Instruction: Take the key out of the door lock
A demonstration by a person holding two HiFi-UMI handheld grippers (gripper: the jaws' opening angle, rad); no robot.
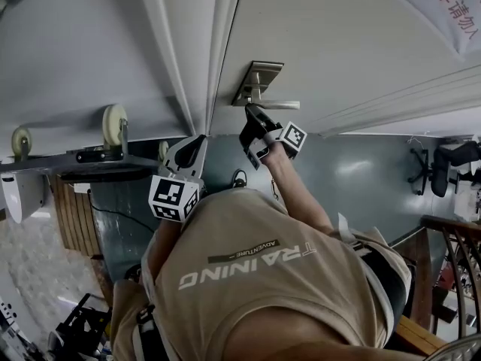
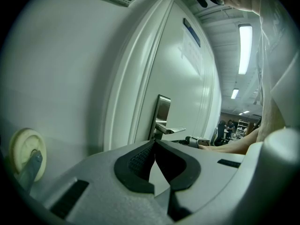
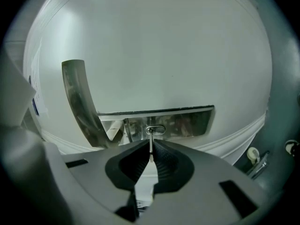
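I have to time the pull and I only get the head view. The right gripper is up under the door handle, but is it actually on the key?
Observer: Yes. The right gripper view shows the right gripper with its jaws closed on the key.
Operator: Is the key out of the lock?
Observer: No. Its far end sits in the lock cylinder on the metal plate.
Operator: And the left gripper, is it holding anything?
Observer: No. The left gripper has its jaws together on nothing, and it is well apart from the door handle.
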